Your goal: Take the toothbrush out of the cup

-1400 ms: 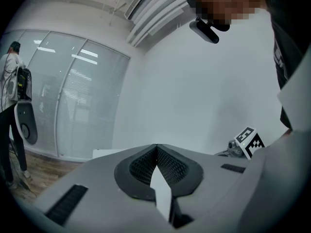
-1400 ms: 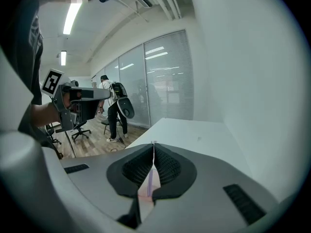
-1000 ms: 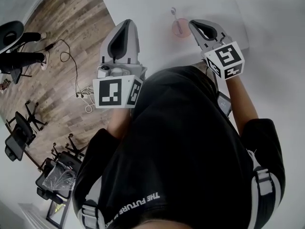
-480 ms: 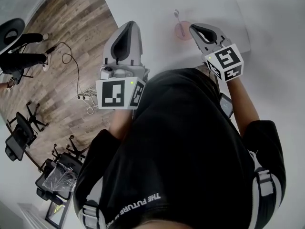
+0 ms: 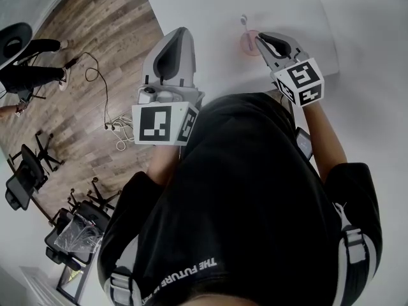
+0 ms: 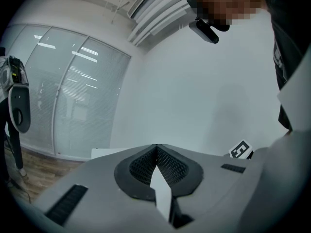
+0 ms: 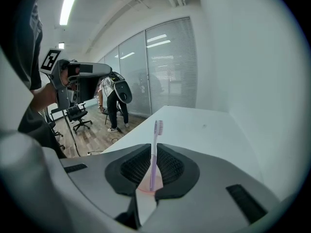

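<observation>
A purple toothbrush [image 7: 156,130] stands upright in a pink cup [image 7: 147,187] on the white table [image 5: 210,5]. In the head view the cup [image 5: 248,43] sits just left of my right gripper [image 5: 259,37], with the brush head [image 5: 243,20] above it. In the right gripper view my right gripper [image 7: 153,147] points straight at the brush. Its jaws stand a narrow gap apart, and the handle shows through that gap, beyond the tips. My left gripper [image 5: 180,30] hovers over the table's left edge, shut and empty. In its own view the left gripper [image 6: 156,145] faces a bare wall.
The table's left edge drops to a wood floor with cables [image 5: 108,107]. A person [image 7: 115,98] and office chairs [image 7: 77,116] stand beyond the table's far left side. A glass partition [image 7: 165,67] closes the back, and a white wall runs along the table's right.
My right gripper has closed in on the cup, and the gap between its tip and the cup has shrunk. The left gripper holds about the same place.
</observation>
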### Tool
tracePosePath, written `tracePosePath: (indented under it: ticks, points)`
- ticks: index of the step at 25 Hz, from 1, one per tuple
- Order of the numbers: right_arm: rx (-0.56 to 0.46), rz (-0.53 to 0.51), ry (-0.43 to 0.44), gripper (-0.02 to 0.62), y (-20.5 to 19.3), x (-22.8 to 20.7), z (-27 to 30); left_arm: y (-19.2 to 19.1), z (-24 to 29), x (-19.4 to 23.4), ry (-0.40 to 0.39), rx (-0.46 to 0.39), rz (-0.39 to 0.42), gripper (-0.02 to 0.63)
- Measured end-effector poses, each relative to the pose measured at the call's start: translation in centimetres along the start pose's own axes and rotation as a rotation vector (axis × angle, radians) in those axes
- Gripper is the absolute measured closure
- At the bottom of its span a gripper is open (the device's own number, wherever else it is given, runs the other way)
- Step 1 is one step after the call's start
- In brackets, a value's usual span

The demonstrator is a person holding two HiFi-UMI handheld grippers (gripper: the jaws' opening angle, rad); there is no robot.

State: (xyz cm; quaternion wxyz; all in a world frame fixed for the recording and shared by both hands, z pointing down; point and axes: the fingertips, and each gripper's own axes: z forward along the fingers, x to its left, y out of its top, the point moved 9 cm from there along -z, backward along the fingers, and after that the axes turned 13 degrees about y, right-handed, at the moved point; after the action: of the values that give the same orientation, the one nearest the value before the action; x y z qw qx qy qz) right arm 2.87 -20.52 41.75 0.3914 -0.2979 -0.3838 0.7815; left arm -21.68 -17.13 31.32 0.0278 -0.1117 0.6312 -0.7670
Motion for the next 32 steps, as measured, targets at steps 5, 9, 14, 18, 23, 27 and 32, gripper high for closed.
tracePosePath:
  ticks: [5,9,14,18,23,27,32]
  points:
    - [0.017,0.006,0.007,0.532,-0.1,-0.2,0.7,0.3,0.0,0.1,0.003,-0.004,-0.001,0.586]
    - [0.030,0.008,0.009,0.529,0.0,-0.6,1.8,0.3,0.3,0.7,0.009,0.000,-0.007,0.586]
    - [0.046,0.017,0.008,0.517,0.0,-0.9,2.9,0.4,0.4,1.2,0.013,0.000,-0.014,0.586]
    - [0.064,0.011,0.016,0.514,-0.2,-1.2,3.6,0.4,0.7,1.3,0.014,-0.002,-0.016,0.586]
    - [0.080,0.010,0.015,0.505,-0.6,-1.4,4.1,0.2,0.6,1.3,0.020,-0.001,-0.019,0.586]
    - [0.100,-0.005,0.016,0.500,-0.2,-1.3,4.4,0.6,0.5,1.4,0.022,-0.003,-0.021,0.586]
    - [0.110,-0.011,0.018,0.500,-0.1,-1.0,4.7,0.8,0.1,1.6,0.026,-0.005,-0.026,0.586]
